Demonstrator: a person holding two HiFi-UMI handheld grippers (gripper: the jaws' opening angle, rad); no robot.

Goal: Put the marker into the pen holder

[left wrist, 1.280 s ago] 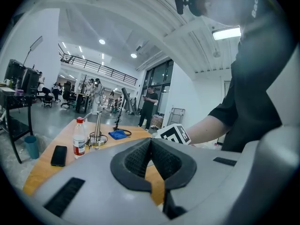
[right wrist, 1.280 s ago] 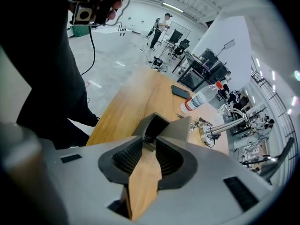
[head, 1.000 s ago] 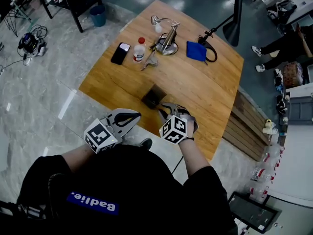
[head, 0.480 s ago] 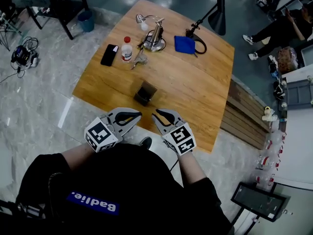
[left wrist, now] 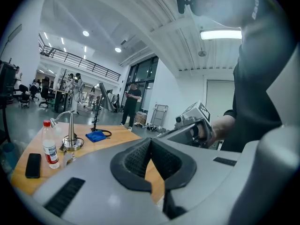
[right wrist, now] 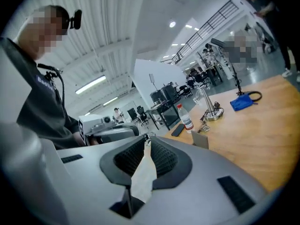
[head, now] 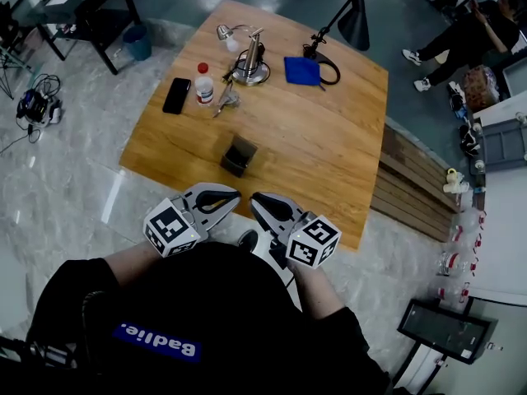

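now left tongs, right tongs closed, empty — just off table edge; pen holder apart.

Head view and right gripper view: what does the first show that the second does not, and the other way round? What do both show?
Only the head view shows the blue bin on the floor and the right claw from outside, with its cube of square markers. Only the right gripper view shows the ceiling lights and that claw's jaws together, with nothing between them. Both show the wooden table, the pen holder, the bottle, the phone, the blue cloth and the left claw.
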